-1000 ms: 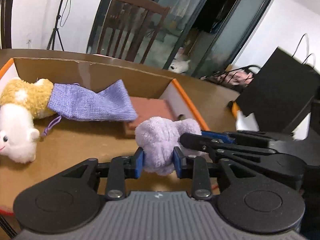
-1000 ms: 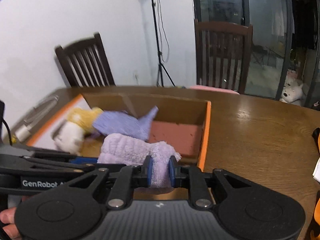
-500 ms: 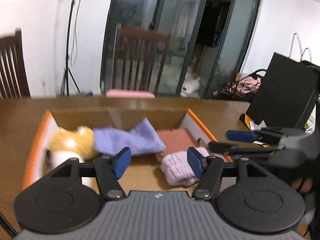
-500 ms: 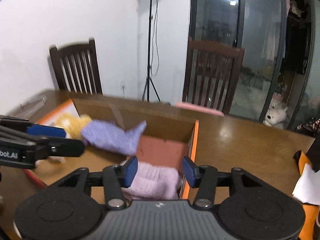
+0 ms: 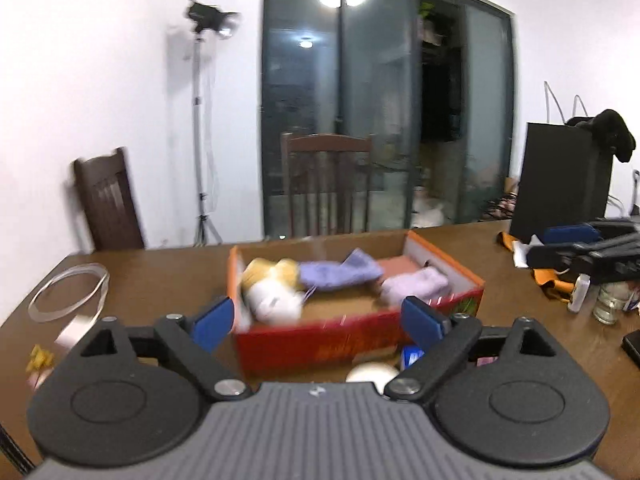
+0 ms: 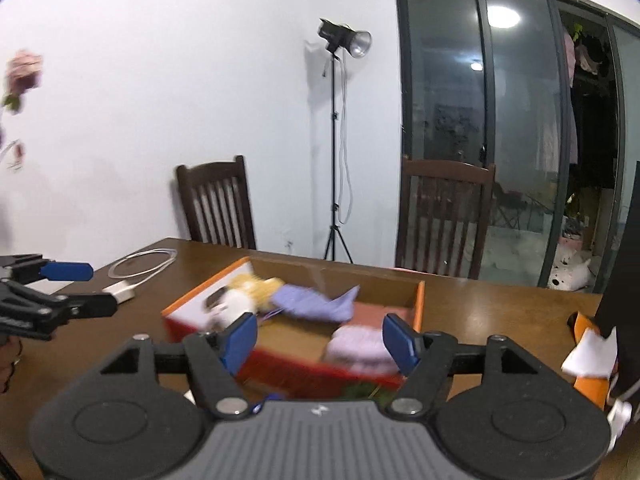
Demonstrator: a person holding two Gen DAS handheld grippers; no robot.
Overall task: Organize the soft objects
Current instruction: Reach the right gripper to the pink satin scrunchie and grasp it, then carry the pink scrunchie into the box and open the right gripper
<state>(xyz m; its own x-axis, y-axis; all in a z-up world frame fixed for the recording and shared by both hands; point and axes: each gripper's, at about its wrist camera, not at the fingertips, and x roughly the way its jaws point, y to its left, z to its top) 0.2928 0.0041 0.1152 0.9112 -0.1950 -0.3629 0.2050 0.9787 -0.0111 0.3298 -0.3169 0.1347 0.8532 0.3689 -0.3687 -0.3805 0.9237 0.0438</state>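
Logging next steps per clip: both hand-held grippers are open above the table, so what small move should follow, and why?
Probably reach for another loose item. The left hand-held gripper and right hand-held gripper are open and empty, and the lilac towel already lies in the box.

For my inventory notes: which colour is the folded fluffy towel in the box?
Pale lilac towel; clearest in the left wrist view.

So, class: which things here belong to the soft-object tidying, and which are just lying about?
Job:
cardboard box
plush toy
purple cloth
lilac fluffy bundle
left gripper
right gripper

Lying about:
white cable
glass jar
black bag
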